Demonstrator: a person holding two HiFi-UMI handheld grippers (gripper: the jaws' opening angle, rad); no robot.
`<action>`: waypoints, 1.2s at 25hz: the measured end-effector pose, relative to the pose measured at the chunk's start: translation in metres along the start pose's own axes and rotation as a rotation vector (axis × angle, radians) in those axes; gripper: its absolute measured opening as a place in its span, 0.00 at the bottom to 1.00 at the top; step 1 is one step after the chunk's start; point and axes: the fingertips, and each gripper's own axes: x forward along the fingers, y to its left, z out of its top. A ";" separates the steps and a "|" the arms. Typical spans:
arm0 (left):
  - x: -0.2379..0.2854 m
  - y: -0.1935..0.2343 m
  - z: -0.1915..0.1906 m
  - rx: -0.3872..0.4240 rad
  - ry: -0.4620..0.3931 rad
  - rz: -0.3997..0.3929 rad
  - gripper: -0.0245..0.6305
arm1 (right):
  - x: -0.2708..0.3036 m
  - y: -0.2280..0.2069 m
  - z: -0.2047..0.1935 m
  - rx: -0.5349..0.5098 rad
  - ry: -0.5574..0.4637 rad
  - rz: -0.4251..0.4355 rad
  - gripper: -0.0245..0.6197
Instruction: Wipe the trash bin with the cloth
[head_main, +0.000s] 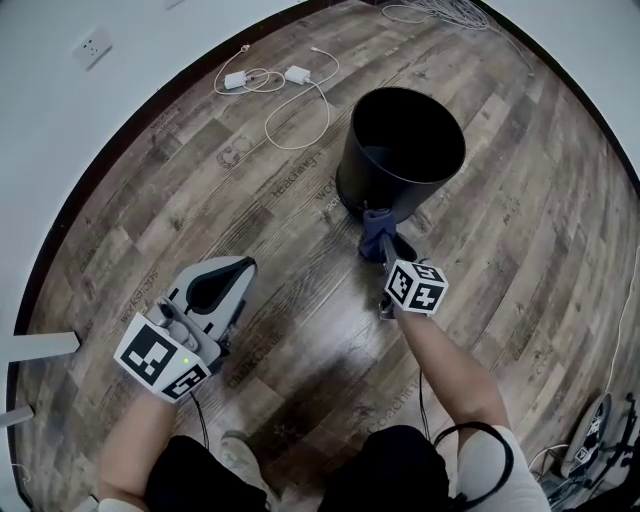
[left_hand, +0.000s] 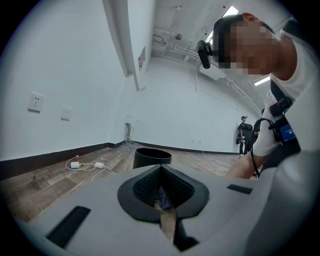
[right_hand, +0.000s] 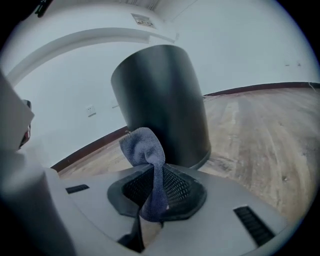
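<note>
The black round trash bin (head_main: 402, 148) stands upright on the wood floor, seen also in the left gripper view (left_hand: 151, 157) and close up in the right gripper view (right_hand: 162, 100). My right gripper (head_main: 381, 246) (right_hand: 155, 192) is shut on a blue cloth (head_main: 377, 228) (right_hand: 145, 149), whose bunched end sticks up beyond the jaws right beside the bin's lower wall. My left gripper (head_main: 228, 276) (left_hand: 161, 192) hangs over the floor well left of the bin, its jaws shut with nothing between them.
White chargers with looped cables (head_main: 272, 84) lie on the floor left of the bin; more cable (head_main: 432, 12) lies by the far wall. A wall outlet (head_main: 92, 47) sits at upper left. A white object (head_main: 36, 347) lies at the left edge. A person (left_hand: 243, 132) stands far off.
</note>
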 end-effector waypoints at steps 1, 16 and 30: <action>0.001 0.000 0.000 -0.002 -0.001 0.002 0.05 | -0.005 -0.013 0.001 0.014 -0.008 -0.023 0.11; 0.003 -0.007 -0.001 0.012 0.040 0.022 0.05 | 0.001 -0.138 0.074 0.172 -0.143 -0.315 0.11; -0.001 -0.002 0.019 0.026 -0.001 0.033 0.05 | -0.117 -0.069 0.074 0.074 -0.228 -0.100 0.11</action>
